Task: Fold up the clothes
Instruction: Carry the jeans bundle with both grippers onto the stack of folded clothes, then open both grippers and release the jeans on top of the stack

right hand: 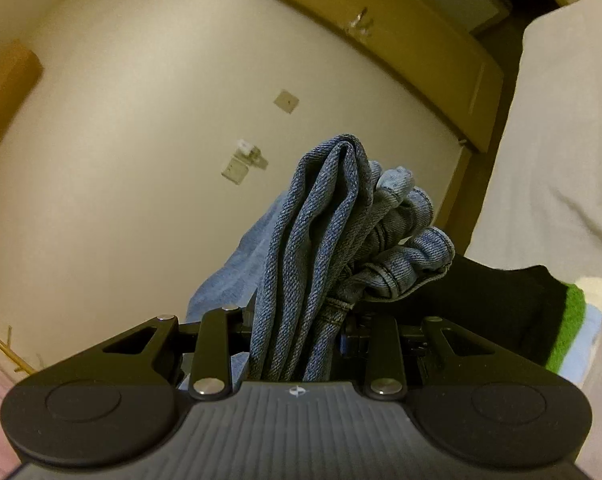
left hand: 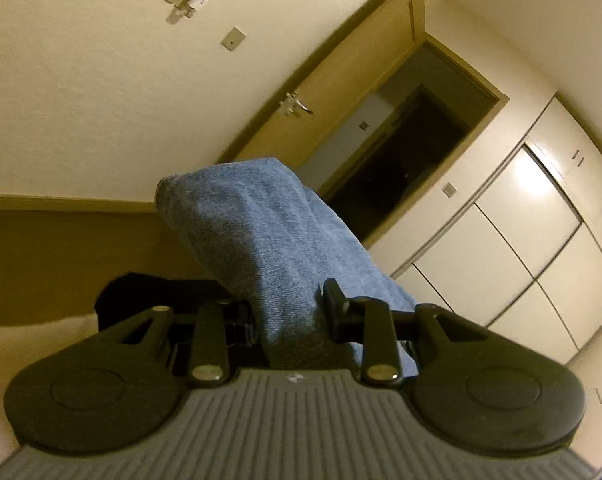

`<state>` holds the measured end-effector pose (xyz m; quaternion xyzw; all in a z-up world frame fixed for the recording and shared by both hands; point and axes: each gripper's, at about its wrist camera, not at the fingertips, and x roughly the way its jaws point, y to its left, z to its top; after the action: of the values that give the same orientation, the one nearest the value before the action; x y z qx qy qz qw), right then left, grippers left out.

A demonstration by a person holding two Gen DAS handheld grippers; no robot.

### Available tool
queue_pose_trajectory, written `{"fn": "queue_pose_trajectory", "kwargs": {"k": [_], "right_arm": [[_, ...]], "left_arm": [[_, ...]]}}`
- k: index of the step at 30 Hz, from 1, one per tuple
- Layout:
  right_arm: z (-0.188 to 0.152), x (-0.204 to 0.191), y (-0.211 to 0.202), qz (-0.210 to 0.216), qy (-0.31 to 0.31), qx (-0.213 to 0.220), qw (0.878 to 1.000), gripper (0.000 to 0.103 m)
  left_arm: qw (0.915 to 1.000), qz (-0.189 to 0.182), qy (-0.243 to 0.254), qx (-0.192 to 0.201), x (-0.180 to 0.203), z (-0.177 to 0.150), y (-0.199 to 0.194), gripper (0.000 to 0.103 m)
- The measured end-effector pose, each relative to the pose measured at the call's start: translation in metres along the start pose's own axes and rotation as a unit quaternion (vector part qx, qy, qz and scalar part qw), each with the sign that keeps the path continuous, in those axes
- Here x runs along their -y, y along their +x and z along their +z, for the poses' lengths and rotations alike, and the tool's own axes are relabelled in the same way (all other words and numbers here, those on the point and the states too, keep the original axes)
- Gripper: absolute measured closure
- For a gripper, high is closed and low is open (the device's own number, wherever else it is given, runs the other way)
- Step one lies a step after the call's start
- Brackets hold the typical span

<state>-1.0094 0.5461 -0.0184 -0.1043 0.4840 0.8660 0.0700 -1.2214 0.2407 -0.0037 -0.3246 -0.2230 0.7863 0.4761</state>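
Jeans point(left hand: 277, 248) clamped in left tool point(left hand: 289, 312), bunched denim gripped by right tool point(right hand: 297, 320), white bedding point(right hand: 561, 152) beside

Cream wall point(left hand: 81, 100), open wooden door point(left hand: 341, 92), glossy white cabinets point(left hand: 541, 240) alongside.

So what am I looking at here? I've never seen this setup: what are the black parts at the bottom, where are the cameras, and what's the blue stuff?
No robot here: a person holds a two-finger claw in each hand, with a fisheye camera on each looking along the fingers. The black discs and levers are the claw's own mechanism. The left claw is shut on light blue denim cloth. The right claw is shut on bunched jeans. Behind lie a black garment and white bedding. The rest is wall, a wooden door and white cupboards.
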Motion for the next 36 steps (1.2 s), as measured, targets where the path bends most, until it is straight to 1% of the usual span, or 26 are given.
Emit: {"fn": "queue_pose_trajectory", "kwargs": {"k": [2,3,5,7,9,10,12,13,15,17,18,19,20,22,23,24,26,29,31,33,34,35,36], "right_arm": [[0.000,0.025,0.015,-0.012,0.010,-0.014,1.000,0.070],[-0.001,0.040,0.024,-0.025,0.020,-0.024,0.999,0.070],[-0.021,0.072,0.044,-0.069,0.051,-0.055,0.995,0.069],[-0.033,0.093,0.050,-0.087,0.077,-0.067,0.991,0.065],[-0.039,0.106,0.051,-0.093,0.095,-0.069,0.989,0.063],[-0.039,0.106,0.049,-0.094,0.094,-0.066,0.989,0.060],[-0.038,0.101,0.046,-0.104,0.089,-0.063,0.989,0.055],[-0.037,0.098,0.043,-0.113,0.085,-0.062,0.988,0.051],[-0.032,0.091,0.034,-0.133,0.075,-0.059,0.987,0.046],[-0.027,0.085,0.024,-0.153,0.066,-0.056,0.984,0.041],[-0.025,0.082,0.019,-0.165,0.059,-0.047,0.983,0.037],[-0.025,0.079,0.014,-0.177,0.052,-0.032,0.982,0.028],[-0.024,0.075,0.008,-0.191,0.043,-0.022,0.980,0.025],[-0.022,0.067,-0.004,-0.220,0.023,-0.009,0.975,0.025],[-0.022,0.062,-0.011,-0.229,0.012,-0.008,0.973,0.025],[-0.025,0.057,-0.019,-0.233,0.001,-0.013,0.972,0.025],[-0.035,0.046,-0.030,-0.244,-0.024,-0.041,0.969,0.016],[-0.060,0.027,-0.040,-0.261,-0.076,-0.085,0.958,0.014],[-0.070,0.011,-0.033,-0.264,-0.103,-0.114,0.952,0.014],[-0.082,0.001,-0.040,-0.251,-0.119,-0.128,0.952,0.014],[-0.088,-0.003,-0.046,-0.243,-0.125,-0.133,0.953,0.014],[-0.094,-0.007,-0.052,-0.235,-0.132,-0.138,0.953,0.014],[-0.100,-0.011,-0.058,-0.226,-0.138,-0.143,0.954,0.014]], "left_arm": [[0.9998,0.008,-0.013,-0.010,-0.018,-0.010,0.022,0.076],[0.9996,0.016,-0.017,-0.018,-0.029,-0.016,0.034,0.076],[0.9978,0.041,-0.018,-0.050,-0.052,-0.034,0.061,0.075],[0.9937,0.067,-0.032,-0.084,-0.070,-0.053,0.080,0.074],[0.9940,0.058,-0.040,-0.083,-0.078,-0.060,0.083,0.072],[0.9942,0.056,-0.039,-0.083,-0.077,-0.058,0.083,0.071],[0.9931,0.057,-0.037,-0.095,-0.077,-0.053,0.086,0.071],[0.9919,0.058,-0.040,-0.106,-0.077,-0.048,0.086,0.071],[0.9893,0.062,-0.044,-0.125,-0.075,-0.040,0.086,0.070],[0.9875,0.074,-0.038,-0.134,-0.069,-0.034,0.078,0.070],[0.9870,0.082,-0.031,-0.135,-0.065,-0.033,0.073,0.072],[0.9867,0.089,-0.024,-0.133,-0.062,-0.033,0.066,0.072],[0.9864,0.096,-0.018,-0.132,-0.059,-0.033,0.060,0.072],[0.9855,0.113,-0.004,-0.127,-0.053,-0.033,0.046,0.072],[0.9844,0.126,0.006,-0.123,-0.048,-0.033,0.040,0.071],[0.9832,0.137,0.015,-0.119,-0.043,-0.032,0.034,0.071],[0.9805,0.149,0.030,-0.124,-0.030,-0.025,0.033,0.067],[0.9732,0.172,0.058,-0.142,-0.015,-0.031,0.030,0.066],[0.9667,0.190,0.075,-0.155,-0.004,-0.039,0.025,0.066],[0.9598,0.208,0.083,-0.170,0.012,-0.051,0.014,0.064],[0.9561,0.217,0.087,-0.178,0.019,-0.056,0.009,0.059],[0.9523,0.225,0.092,-0.184,0.028,-0.063,0.003,0.056],[0.9490,0.233,0.099,-0.188,0.038,-0.071,-0.006,0.055]]}}
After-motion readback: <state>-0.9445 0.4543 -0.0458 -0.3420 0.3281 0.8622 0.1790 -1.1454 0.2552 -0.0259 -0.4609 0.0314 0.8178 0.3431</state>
